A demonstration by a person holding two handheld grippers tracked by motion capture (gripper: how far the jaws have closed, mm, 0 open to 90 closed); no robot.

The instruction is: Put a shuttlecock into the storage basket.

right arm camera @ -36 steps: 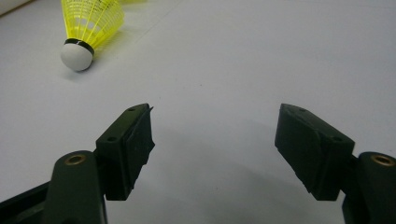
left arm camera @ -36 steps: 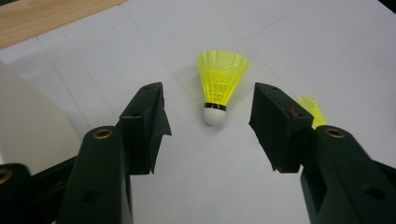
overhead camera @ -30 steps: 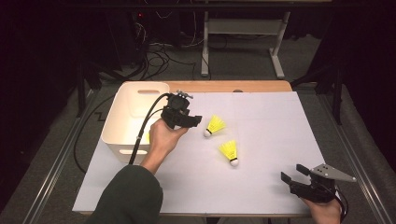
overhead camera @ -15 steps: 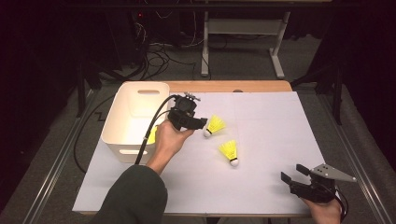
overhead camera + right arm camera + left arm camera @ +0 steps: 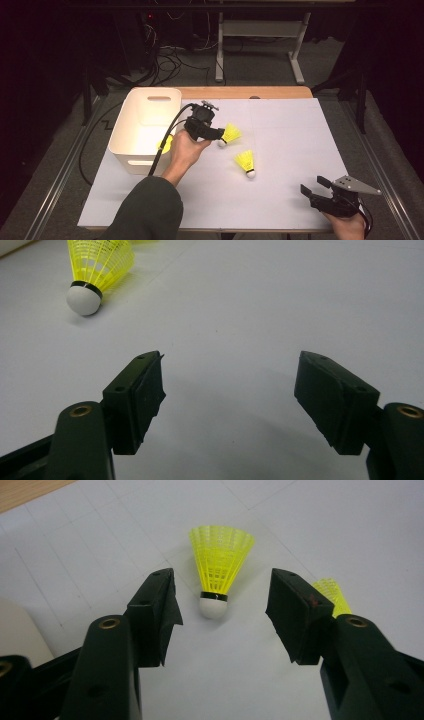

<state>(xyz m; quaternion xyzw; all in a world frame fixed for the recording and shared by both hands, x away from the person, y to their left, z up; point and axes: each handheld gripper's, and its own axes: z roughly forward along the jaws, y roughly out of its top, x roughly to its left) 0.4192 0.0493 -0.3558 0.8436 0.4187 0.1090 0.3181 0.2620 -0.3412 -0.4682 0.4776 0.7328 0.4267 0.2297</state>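
Two yellow shuttlecocks with white cork tips lie on the white table sheet. My left gripper (image 5: 218,134) stands open just left of the farther shuttlecock (image 5: 231,133). In the left gripper view that shuttlecock (image 5: 220,565) lies cork-first between the tips of the open gripper (image 5: 223,582), and the pads are not touching it. The second shuttlecock (image 5: 245,162) lies nearer the front and peeks out behind the right jaw (image 5: 331,594). My right gripper (image 5: 313,186) rests open at the table's front right corner. In its own view the gripper (image 5: 230,370) has nothing between its jaws, and the second shuttlecock (image 5: 97,267) lies ahead to the upper left.
A white plastic bin (image 5: 127,142) stands at the table's left, and something yellow (image 5: 164,145) shows at its near right corner beside the left gripper's cable. A wooden table edge (image 5: 240,92) runs along the back. Bare white sheet (image 5: 295,135) spreads to the right.
My left gripper has shifted slightly right, from beside the bin up to the farther shuttlecock. The right gripper and both shuttlecocks have stayed put.
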